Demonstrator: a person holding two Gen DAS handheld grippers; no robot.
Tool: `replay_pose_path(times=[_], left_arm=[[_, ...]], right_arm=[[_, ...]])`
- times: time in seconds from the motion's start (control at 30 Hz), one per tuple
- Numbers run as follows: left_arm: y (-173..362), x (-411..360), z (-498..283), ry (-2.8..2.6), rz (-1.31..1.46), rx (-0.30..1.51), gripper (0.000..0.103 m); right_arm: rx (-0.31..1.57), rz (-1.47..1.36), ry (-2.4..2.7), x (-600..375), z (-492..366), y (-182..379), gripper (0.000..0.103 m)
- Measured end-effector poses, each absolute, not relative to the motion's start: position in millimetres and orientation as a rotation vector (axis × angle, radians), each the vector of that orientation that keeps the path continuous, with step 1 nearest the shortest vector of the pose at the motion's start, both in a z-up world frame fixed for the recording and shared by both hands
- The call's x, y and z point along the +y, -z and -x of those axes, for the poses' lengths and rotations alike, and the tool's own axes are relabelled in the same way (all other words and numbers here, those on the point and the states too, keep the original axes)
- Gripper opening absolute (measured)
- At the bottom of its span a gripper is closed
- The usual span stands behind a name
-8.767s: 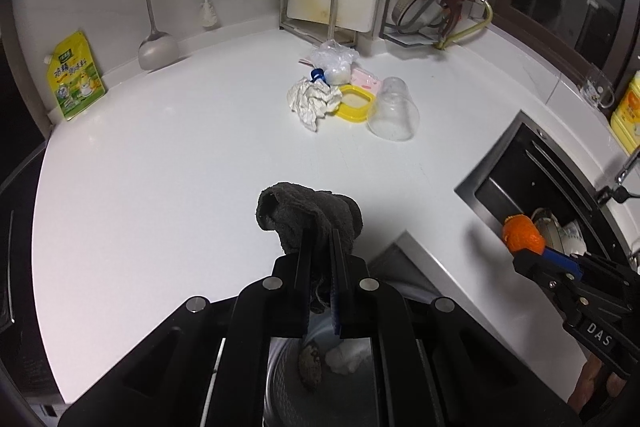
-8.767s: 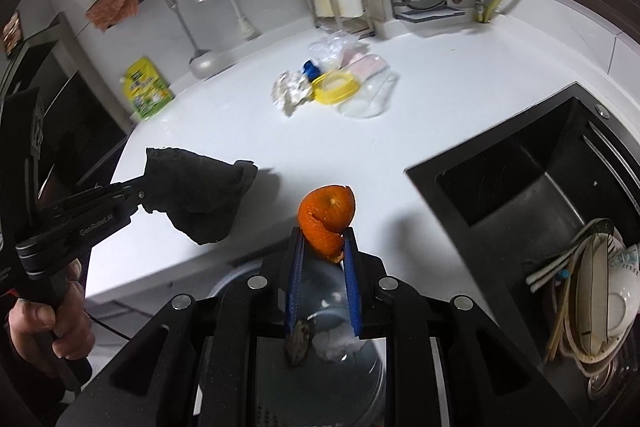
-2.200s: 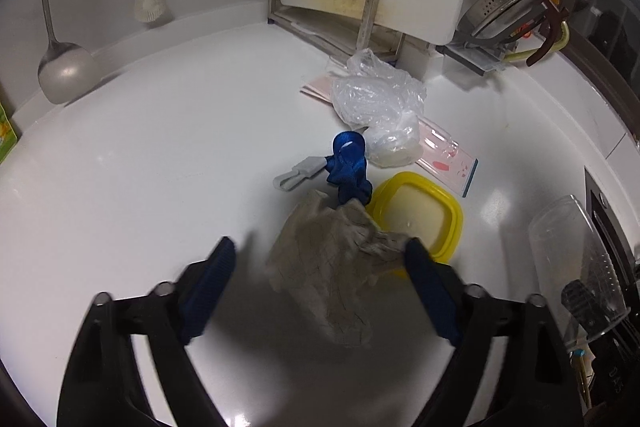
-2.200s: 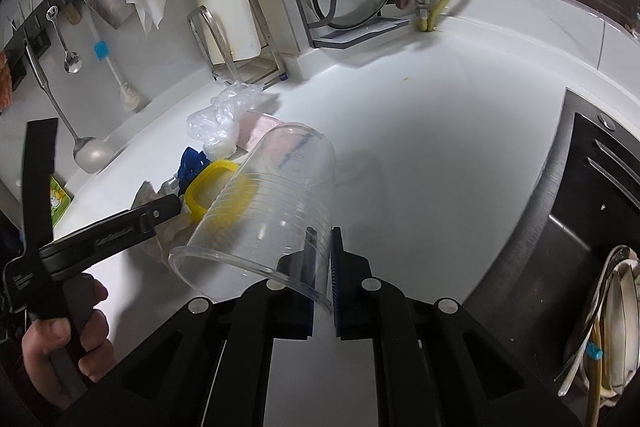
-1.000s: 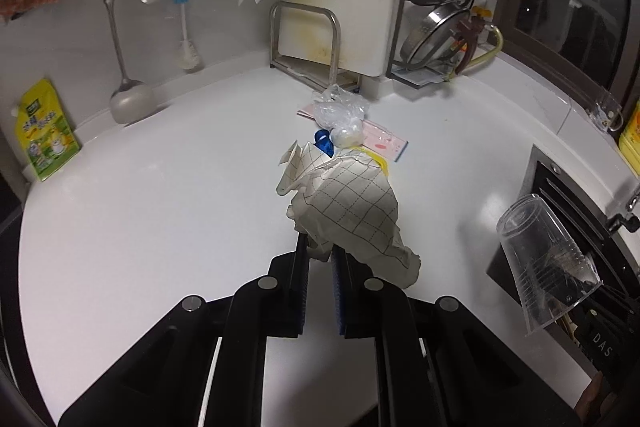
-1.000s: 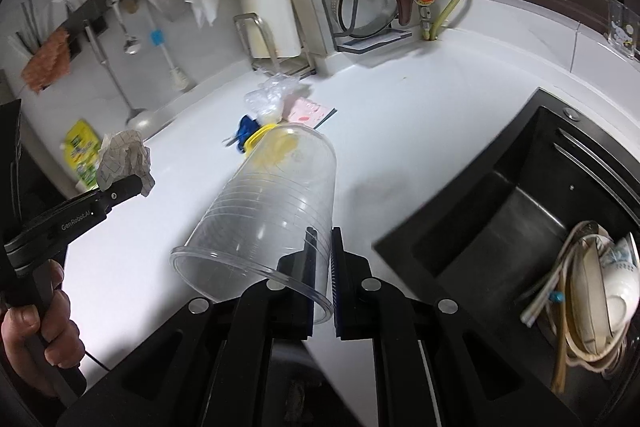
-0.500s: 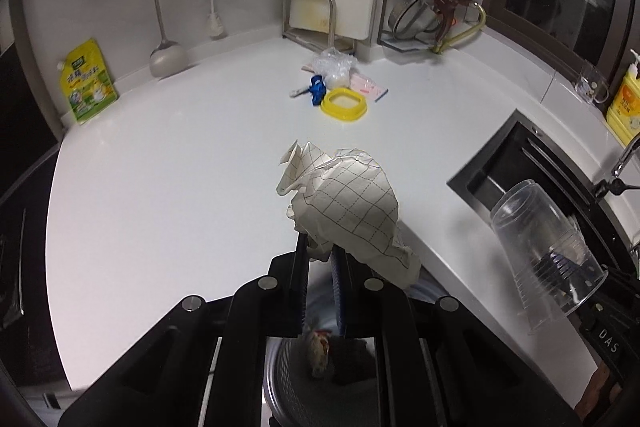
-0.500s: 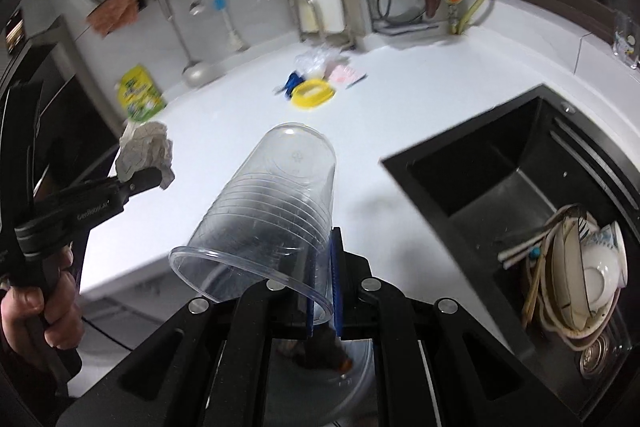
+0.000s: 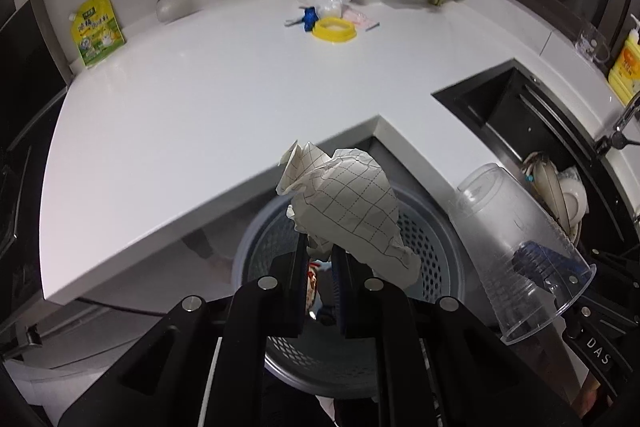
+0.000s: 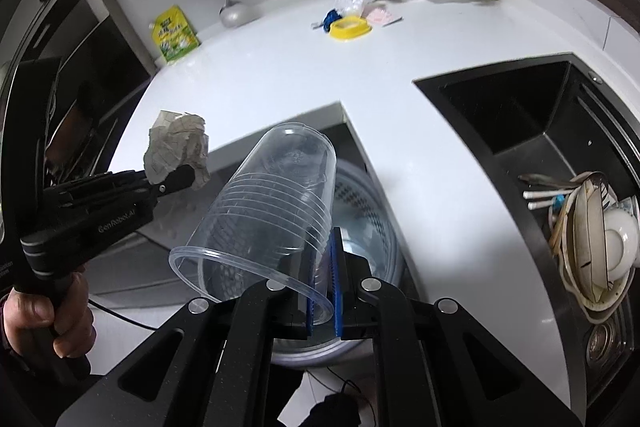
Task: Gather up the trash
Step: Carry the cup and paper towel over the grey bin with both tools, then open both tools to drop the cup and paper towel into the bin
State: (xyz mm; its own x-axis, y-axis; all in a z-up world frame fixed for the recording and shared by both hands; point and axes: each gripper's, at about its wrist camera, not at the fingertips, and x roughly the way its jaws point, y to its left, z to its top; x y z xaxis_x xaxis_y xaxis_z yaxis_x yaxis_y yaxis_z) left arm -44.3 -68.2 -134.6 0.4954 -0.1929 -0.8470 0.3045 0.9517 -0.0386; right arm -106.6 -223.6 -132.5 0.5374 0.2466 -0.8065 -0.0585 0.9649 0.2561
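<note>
Left wrist view: your left claw (image 9: 320, 259) clamps crumpled grid paper (image 9: 344, 203) over the perforated bin (image 9: 432, 227). Your right claw (image 10: 322, 275) pinches the clear plastic cup (image 10: 272, 203).

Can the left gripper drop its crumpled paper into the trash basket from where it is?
Probably yes. The left gripper holds the crumpled paper right above the open trash basket, and nothing lies between them. The clear cup in the right gripper hangs off to the side.
</note>
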Motion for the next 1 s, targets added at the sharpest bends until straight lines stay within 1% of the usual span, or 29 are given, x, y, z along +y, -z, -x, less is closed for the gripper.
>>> replay_pose_path(times=[0.27,0.67,0.87,0.9,0.97,1.0], left_arm=[[152.5,-70.7,55.7,0.290,-0.115,1.072,0.011],[156.8,-71.1,56.9,0.286,-0.108,1.100,0.013],[156.4,-70.8,56.9,0.287,-0.102,1.105,0.017],[156.1,-69.9,56.5,0.286,-0.096,1.107,0.023],[155.8,-67.9,56.1,0.280,-0.085,1.109,0.031],[155.6,-67.3,56.0,0.277,-0.084,1.109,0.034]], right_arm=[[1.062,-0.221,-0.191,-222.6,108.1,150.4,0.007],[1.132,-0.245,-0.196,-221.1,97.9,166.5,0.007],[1.126,-0.248,-0.198,-221.4,96.1,164.6,0.007],[1.124,-0.251,-0.199,-222.2,95.5,164.0,0.009],[1.124,-0.257,-0.198,-223.3,95.4,163.9,0.018],[1.123,-0.263,-0.199,-224.4,95.3,163.8,0.032]])
